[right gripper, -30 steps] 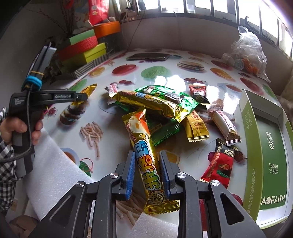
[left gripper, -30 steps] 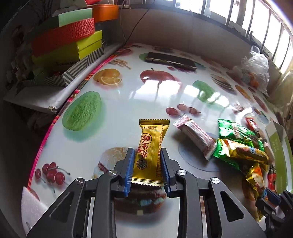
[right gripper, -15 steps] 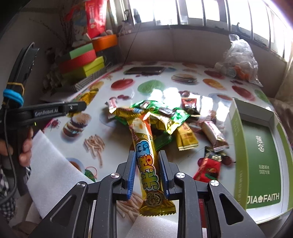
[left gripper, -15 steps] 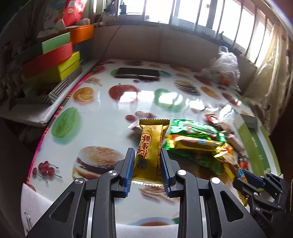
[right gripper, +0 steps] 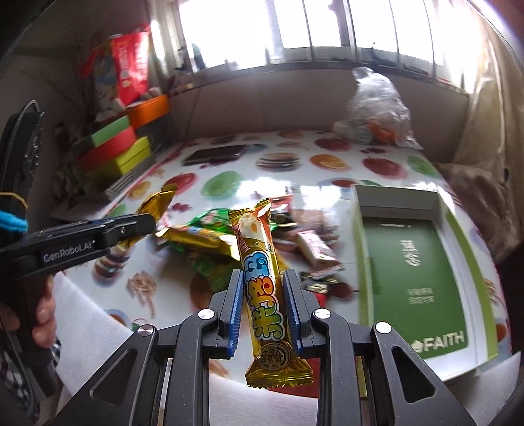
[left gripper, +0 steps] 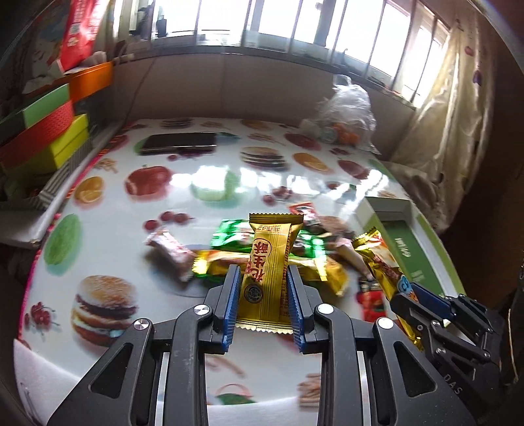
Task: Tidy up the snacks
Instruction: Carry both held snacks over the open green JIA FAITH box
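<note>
The table (left gripper: 108, 229) wears a glossy white cloth printed with burgers, apples, orange slices and cherries, bright with window glare. A row of windows (right gripper: 294, 26) runs above a low beige wall at the far edge, and a cream curtain (left gripper: 458, 108) hangs at the right. A dark phone (left gripper: 179, 143) lies flat near the back, and a clear plastic bag (right gripper: 376, 105) sits in the far right corner. Stacked green, red and yellow boxes (right gripper: 111, 147) stand off the left side.

The left gripper (left gripper: 263, 301) pinches a short gold snack bar (left gripper: 267, 262), raised above the pile of loose snacks (right gripper: 209, 242) in mid-table. The right gripper (right gripper: 263, 309) is clamped on a long gold snack stick (right gripper: 262, 278), its jaws having just been closing on it. To the right lies an open green box (right gripper: 416, 275), nothing visible inside it.
</note>
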A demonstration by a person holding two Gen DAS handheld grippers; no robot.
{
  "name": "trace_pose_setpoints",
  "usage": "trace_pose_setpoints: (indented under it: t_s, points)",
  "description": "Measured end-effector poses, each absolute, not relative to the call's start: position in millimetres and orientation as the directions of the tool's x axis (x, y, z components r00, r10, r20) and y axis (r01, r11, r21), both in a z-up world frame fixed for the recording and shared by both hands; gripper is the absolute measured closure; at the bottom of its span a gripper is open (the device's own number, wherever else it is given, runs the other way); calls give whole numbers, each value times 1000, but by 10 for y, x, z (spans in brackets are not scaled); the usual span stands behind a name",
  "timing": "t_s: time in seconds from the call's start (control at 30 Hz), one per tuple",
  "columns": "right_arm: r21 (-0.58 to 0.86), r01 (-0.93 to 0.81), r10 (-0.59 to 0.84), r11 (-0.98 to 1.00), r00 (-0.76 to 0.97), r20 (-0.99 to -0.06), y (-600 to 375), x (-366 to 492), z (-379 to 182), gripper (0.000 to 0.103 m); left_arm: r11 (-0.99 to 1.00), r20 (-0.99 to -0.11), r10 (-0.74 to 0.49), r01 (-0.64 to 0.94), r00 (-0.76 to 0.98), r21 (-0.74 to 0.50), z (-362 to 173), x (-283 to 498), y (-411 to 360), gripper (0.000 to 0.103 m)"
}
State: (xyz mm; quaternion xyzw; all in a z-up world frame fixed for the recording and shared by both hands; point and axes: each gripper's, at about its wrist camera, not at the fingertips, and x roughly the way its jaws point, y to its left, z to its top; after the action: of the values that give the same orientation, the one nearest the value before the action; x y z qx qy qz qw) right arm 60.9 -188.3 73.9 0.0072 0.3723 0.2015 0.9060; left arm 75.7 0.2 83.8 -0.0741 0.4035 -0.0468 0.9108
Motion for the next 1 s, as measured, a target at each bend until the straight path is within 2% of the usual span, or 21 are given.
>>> trace_pose_setpoints:
  t_s: [0.43, 1.0]
  points:
    - [163, -164, 231, 973, 693, -683, -2527, 677, 801, 80, 958, -725, -287, 172, 627, -230, 941, 1016, -776, 74]
    - [152, -6, 116, 988, 681, -724, -3128, 829, 643, 80, 932, -774, -359, 238, 522, -273, 683, 1340, -1559, 74]
